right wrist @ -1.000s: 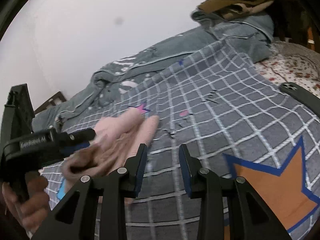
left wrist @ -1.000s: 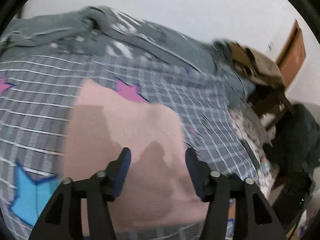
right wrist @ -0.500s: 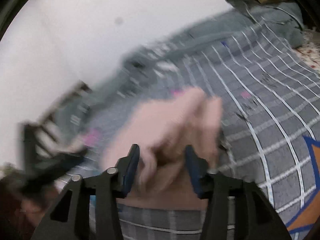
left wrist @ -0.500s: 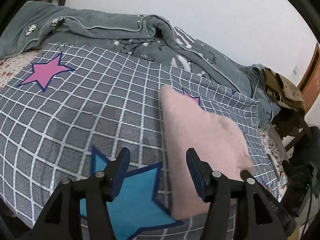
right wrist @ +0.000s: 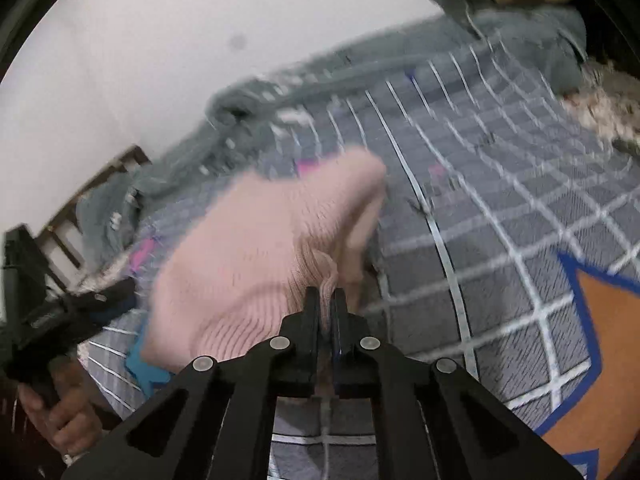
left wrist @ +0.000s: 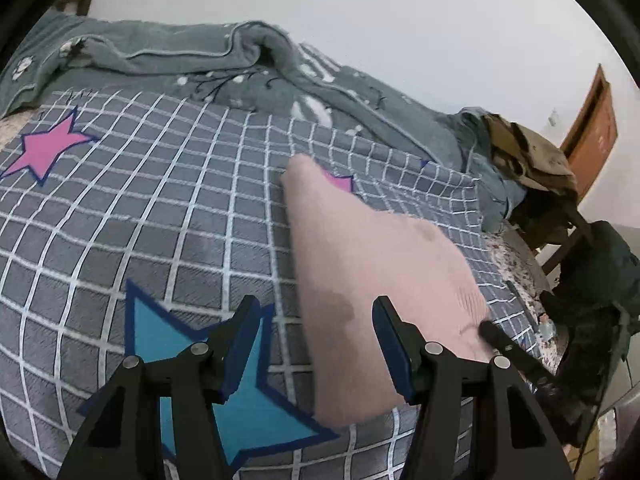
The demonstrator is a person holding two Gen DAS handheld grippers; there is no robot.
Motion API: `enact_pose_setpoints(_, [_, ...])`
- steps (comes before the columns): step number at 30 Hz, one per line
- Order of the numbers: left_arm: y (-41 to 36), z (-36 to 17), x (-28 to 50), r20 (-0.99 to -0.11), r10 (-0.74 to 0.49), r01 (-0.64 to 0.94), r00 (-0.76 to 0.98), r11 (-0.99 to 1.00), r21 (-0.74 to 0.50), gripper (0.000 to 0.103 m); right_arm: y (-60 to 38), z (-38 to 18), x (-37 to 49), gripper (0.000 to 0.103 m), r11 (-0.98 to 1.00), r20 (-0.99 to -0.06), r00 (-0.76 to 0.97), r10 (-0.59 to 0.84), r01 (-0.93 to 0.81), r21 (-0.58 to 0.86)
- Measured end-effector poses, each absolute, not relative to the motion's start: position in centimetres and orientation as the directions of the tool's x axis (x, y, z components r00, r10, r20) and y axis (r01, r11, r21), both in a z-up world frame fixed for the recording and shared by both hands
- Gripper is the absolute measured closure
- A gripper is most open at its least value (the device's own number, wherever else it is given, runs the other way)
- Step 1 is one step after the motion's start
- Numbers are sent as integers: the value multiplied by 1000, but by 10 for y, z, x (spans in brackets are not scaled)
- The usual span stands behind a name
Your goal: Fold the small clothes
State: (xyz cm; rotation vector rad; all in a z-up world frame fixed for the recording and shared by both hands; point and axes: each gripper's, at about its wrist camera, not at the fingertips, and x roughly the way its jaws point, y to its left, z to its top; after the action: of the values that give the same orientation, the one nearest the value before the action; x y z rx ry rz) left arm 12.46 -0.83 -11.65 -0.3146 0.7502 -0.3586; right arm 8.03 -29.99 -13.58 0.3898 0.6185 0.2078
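Checked bedspread: right claw closing on pink garment, seemingly pinched; left claw apart, opening.

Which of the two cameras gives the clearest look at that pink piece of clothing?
The left wrist view: the pink garment lies sharp and nearly whole on the checked bedspread. The right wrist view shows it blurred, with the right gripper closing on a bunched edge.

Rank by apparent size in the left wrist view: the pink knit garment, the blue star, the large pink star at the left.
1. pink knit garment, largest.
2. blue star, though it lies nearest the camera and the left gripper partly covers it.
3. large pink star, smallest, farther off.
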Motion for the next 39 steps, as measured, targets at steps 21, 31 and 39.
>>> enact_pose_setpoints(21, [-26, -136, 143, -647, -510, 319, 567, 860, -398, 41, -300, -136, 87, 82, 940, -575, 779, 250, -54, 336])
enact_pose_setpoints(31, [-26, -137, 223, -670, -556, 297, 493, 831, -471, 40, -301, -129, 165, 49, 924, -628, 733, 262, -3, 383])
enact_pose_setpoints(39, [-32, -163, 241, -652, -628, 299, 425, 777, -554, 44, -321, -167, 182, 44, 873, -651, 668, 361, 4, 488])
